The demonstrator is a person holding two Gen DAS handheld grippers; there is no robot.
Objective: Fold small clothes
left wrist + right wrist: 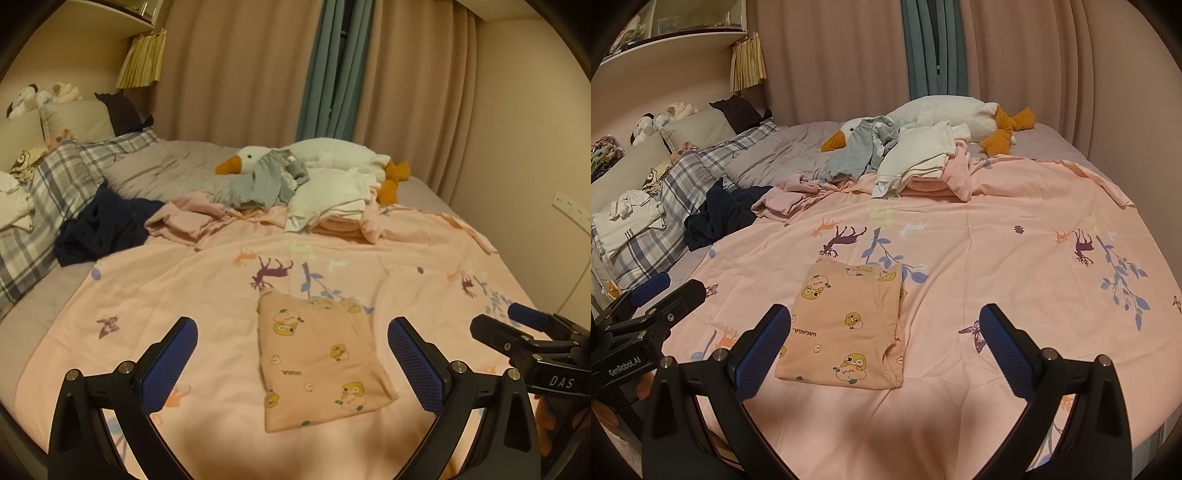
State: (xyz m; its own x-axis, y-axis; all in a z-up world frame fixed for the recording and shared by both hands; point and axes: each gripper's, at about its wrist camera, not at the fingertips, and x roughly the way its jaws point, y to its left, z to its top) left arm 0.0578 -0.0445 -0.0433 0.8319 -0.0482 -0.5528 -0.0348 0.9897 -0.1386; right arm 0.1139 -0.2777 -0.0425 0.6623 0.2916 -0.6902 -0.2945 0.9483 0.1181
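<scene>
A small peach garment (317,362) printed with yellow ducks lies folded into a flat rectangle on the pink bedspread (184,288). In the right wrist view the same peach garment (846,325) sits just left of centre on the bedspread (1015,280). My left gripper (291,365) hovers above the near half of it, open and holding nothing. My right gripper (884,350) is open too, with the garment's right edge between its fingers' line of sight. The right gripper (517,325) also shows at the right rim of the left view, and the left gripper (665,291) at the left rim of the right view.
Unfolded clothes lie farther back: a navy piece (103,229), pink fabric (184,221), a grey garment (266,181) and a white one (328,199) against a plush goose (332,155). Plaid pillows (48,195) fill the left. Curtains (258,66) and a wall close the far and right sides.
</scene>
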